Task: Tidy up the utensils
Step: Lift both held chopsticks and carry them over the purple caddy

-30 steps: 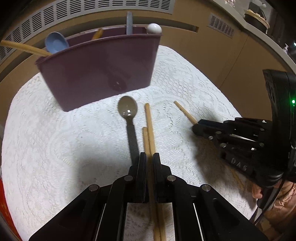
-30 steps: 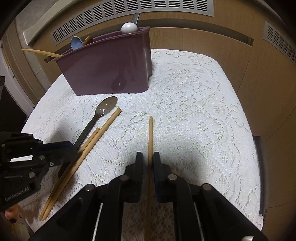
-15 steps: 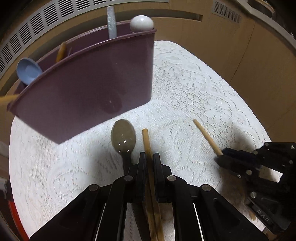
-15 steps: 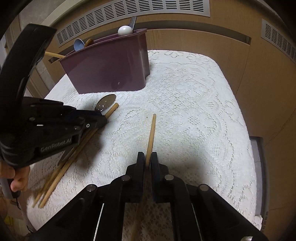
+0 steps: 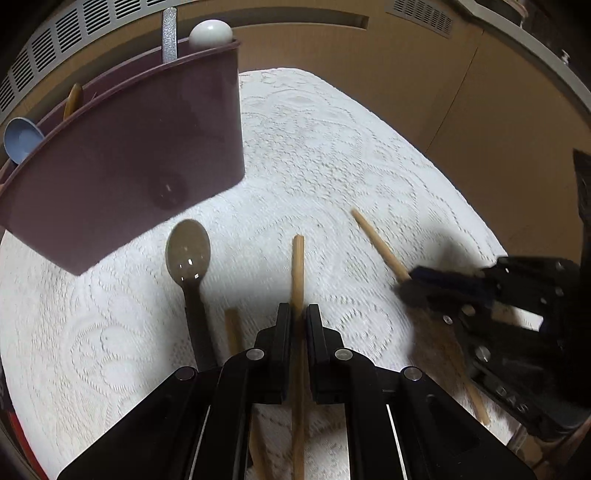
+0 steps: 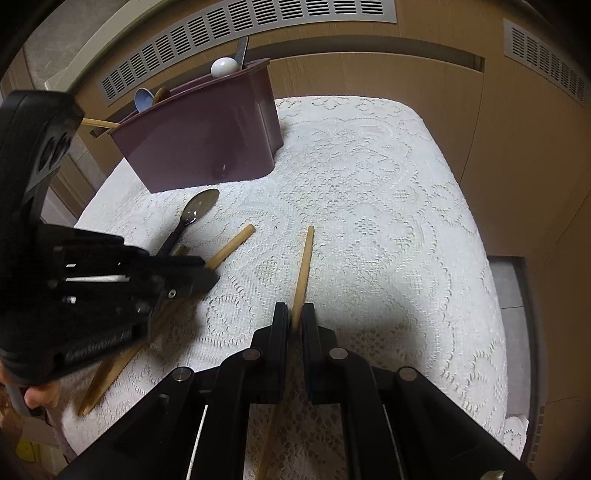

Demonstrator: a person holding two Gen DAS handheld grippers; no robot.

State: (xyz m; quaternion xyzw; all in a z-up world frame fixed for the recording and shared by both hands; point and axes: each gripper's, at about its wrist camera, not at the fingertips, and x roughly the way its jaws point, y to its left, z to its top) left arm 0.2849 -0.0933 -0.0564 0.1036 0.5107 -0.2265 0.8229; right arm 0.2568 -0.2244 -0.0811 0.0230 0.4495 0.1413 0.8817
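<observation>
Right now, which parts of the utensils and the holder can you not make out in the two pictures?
- Holder interior: hidden by its front wall in both views, so its compartments are unknown.
- Spoon handle end: left view, behind the left gripper; right view, behind the same gripper.
- Loose chopstick: left view, mostly under the left gripper.
- Right gripper: blurred in the left view.
- Blue spoon, white knob: only tops show.

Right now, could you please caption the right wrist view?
Right claw pinching a chopstick above the lace cloth, facing the holder.
</observation>
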